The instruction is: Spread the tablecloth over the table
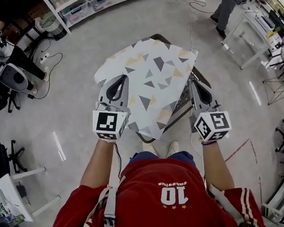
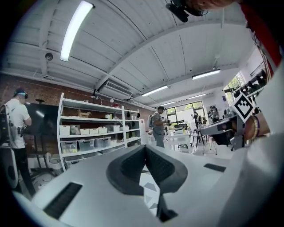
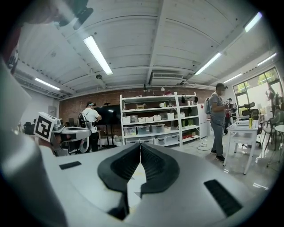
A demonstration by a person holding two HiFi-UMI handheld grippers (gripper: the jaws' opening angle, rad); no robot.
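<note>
Left gripper (image 2: pixel 145 148) and right gripper (image 3: pixel 140 145) are each clamped shut on an edge of the tablecloth (image 1: pixel 149 81), which stretches ahead of them, askew over the table (image 1: pixel 179 104). So thin a pinch may slip under a pull, and uneven tugging would likely leave the cloth crooked.

Matt, smooth cloth tablecloth (image 1: pixel 147 86)

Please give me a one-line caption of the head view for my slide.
Left gripper and right gripper shut on a triangle-patterned tablecloth over a table.
</note>
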